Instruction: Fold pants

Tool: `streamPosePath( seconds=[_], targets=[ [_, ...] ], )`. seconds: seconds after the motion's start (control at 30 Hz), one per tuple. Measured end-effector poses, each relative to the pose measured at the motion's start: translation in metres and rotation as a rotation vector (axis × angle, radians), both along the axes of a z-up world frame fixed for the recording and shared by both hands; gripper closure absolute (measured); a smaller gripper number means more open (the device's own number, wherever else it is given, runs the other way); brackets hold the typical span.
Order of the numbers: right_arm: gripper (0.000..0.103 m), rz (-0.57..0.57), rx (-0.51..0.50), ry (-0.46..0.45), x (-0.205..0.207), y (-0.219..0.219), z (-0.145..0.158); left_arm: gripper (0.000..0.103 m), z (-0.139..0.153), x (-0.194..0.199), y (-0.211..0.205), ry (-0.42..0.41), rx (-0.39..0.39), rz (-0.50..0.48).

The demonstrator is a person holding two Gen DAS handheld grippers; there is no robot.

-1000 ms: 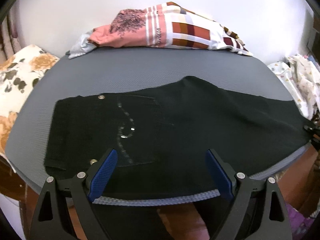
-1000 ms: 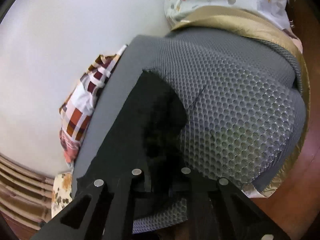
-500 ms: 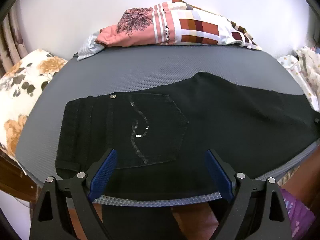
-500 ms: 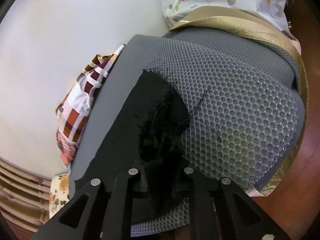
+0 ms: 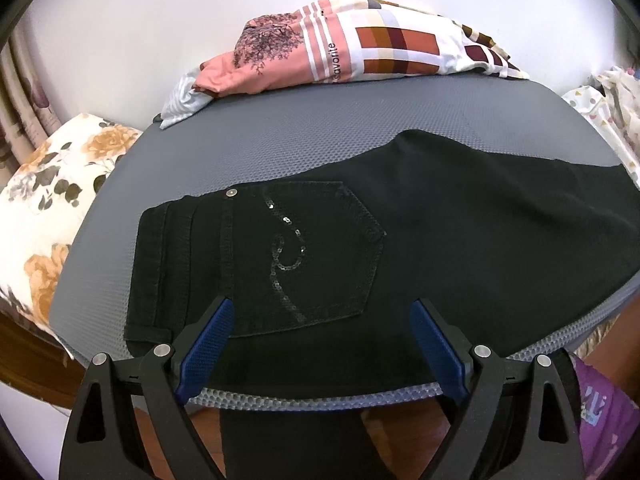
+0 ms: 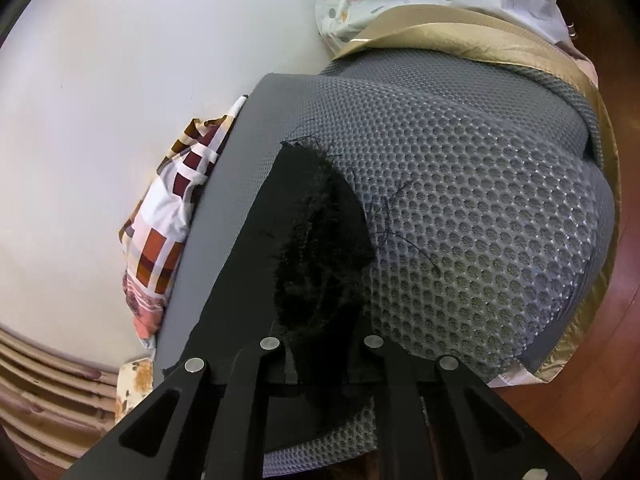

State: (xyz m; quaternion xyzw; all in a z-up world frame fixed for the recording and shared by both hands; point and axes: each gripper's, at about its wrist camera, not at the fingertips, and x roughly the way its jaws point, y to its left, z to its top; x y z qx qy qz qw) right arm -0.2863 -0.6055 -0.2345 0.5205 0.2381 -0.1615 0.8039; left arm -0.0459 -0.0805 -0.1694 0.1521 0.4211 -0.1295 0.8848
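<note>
Black pants (image 5: 460, 216) hem pinched by right gripper (image 6: 320, 344); left gripper (image 5: 320, 344) wide.

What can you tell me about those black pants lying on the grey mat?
The black pants look like denim, spread flat across the grey mesh mat, waistband to the left, legs running right. A back pocket faces up, trimmed with a sequin swirl, a metal rivet at its corner. The right gripper is shut on the frayed hem; the left gripper hovers open over the seat.
</note>
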Motion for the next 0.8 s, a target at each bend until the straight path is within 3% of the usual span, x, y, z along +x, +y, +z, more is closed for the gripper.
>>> streamPosePath(
  seconds=[0.27, 0.8],
  targets=[
    [0.092, 0.007, -0.034, 0.005, 0.005, 0.009, 0.015, 0.013, 0.003, 0.006, 0.011, 0.005, -0.018, 0.03],
    [0.092, 0.153, -0.071, -0.059, 0.051, 0.052, 0.054, 0.013, -0.001, 0.011, 0.015, 0.044, -0.022, 0.045]
  ],
)
